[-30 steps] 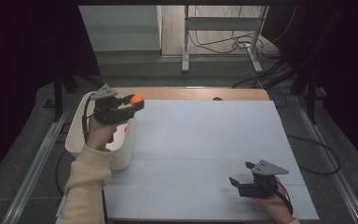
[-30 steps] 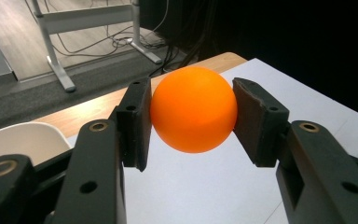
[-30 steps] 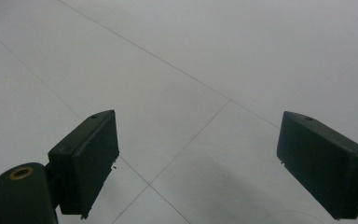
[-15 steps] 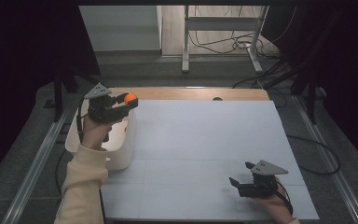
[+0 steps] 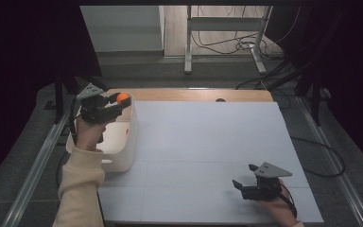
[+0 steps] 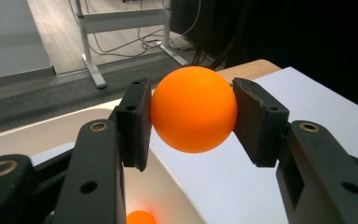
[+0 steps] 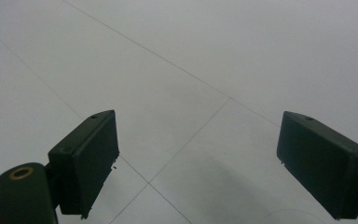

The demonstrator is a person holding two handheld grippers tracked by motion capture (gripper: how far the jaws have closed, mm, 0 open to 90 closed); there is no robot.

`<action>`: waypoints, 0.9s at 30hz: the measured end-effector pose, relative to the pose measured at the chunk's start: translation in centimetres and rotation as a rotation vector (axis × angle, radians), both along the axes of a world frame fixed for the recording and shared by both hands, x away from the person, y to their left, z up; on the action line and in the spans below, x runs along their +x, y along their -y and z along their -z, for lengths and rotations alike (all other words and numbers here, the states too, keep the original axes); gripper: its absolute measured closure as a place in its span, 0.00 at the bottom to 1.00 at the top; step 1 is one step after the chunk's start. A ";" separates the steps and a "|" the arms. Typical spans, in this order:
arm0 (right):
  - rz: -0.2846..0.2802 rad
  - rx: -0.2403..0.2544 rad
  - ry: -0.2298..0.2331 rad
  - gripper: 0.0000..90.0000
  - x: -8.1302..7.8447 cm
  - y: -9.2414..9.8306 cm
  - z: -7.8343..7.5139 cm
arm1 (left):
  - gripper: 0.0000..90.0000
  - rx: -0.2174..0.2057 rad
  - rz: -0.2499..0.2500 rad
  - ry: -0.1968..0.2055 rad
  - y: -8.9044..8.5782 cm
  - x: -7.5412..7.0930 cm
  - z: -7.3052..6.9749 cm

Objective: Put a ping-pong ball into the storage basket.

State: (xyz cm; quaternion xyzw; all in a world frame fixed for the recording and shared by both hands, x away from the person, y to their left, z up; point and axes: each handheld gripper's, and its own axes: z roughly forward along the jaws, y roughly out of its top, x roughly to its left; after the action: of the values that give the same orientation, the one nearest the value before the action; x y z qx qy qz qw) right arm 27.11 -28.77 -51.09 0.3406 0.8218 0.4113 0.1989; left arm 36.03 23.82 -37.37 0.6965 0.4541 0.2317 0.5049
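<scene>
Between the left gripper (image 5: 121, 100) pads sits the orange ball (image 6: 194, 109), pinched only at its sides, above the white bin's (image 5: 123, 156) far rim. Early release risks it bouncing onto the table (image 5: 208, 142). Right gripper (image 5: 245, 177) rests wide, empty.

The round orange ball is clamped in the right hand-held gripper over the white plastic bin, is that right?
Not quite: the left hand-held gripper clamps the round orange ball over the white plastic bin, as the left gripper view shows. The right hand-held gripper stands open.
</scene>
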 end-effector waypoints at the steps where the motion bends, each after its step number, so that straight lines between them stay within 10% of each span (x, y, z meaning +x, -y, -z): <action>1: 0.000 0.000 0.000 0.15 0.0 0.0 0.0 | 0.55 0.000 -0.003 -0.001 -0.1 0.0 0.0; 27: -0.008 -0.008 0.000 0.15 0.0 -0.1 0.1 | 0.55 0.086 -0.070 -0.101 -1.0 1.7 2.0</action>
State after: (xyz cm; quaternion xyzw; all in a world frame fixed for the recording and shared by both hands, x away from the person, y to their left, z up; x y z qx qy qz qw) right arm 27.13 -28.66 -51.21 0.3365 0.8247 0.4089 0.1985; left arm 37.78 24.81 -39.34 0.7121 0.4926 0.2330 0.4426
